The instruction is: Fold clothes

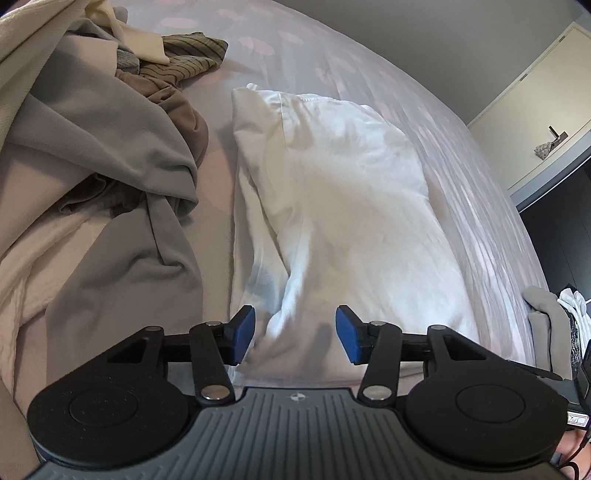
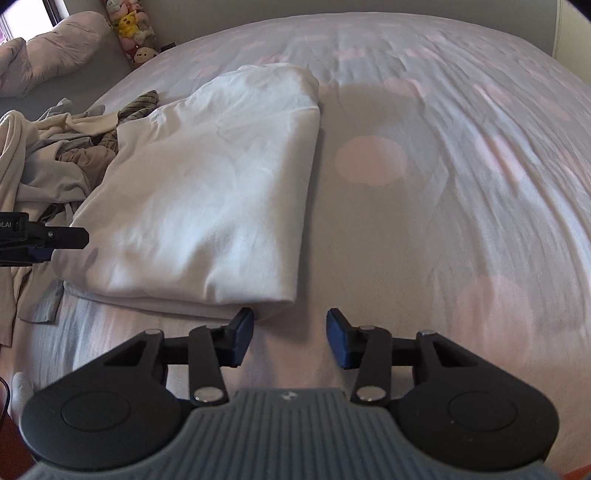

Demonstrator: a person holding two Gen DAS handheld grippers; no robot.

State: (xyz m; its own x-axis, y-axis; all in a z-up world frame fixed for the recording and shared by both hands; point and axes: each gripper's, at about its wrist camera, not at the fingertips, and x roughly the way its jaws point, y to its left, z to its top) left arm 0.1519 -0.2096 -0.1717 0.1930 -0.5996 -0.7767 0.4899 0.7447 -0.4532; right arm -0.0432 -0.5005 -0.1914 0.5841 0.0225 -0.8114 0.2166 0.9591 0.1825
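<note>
**White garment folded, a pile still waiting**

The white garment [image 2: 207,192] lies on the bedspread [image 2: 443,184] as a long, narrow packet, and it serves here as the landmark. Judging by its shape, it has been folded lengthwise: one long edge runs straight and crisp, the near short end shows stacked layers, and the far end is softer and rounder. The cloth is thin and limp, with shallow wrinkles across the top and a loose tuck near its near corner in the left wrist view. A crosswise fold would probably still be needed to make it compact, though that is only a judgement.

Beside the white garment, on its far long side as seen from the right wrist, sits the unfolded heap [image 1: 110,155]: grey, cream, brown and striped pieces tumbled together, touching or nearly touching the garment's edge. That heap looks like the bulk of the remaining work.

The left gripper [image 1: 295,339] hovers over the garment's near end with its blue pads spread apart; cloth shows between them, but nothing is pinched. The right gripper [image 2: 290,338] sits just off the garment's near corner, over bare bedspread, its pads likewise apart and empty.

Far beyond the garment, plush toys [image 2: 133,29] line the wall.
</note>
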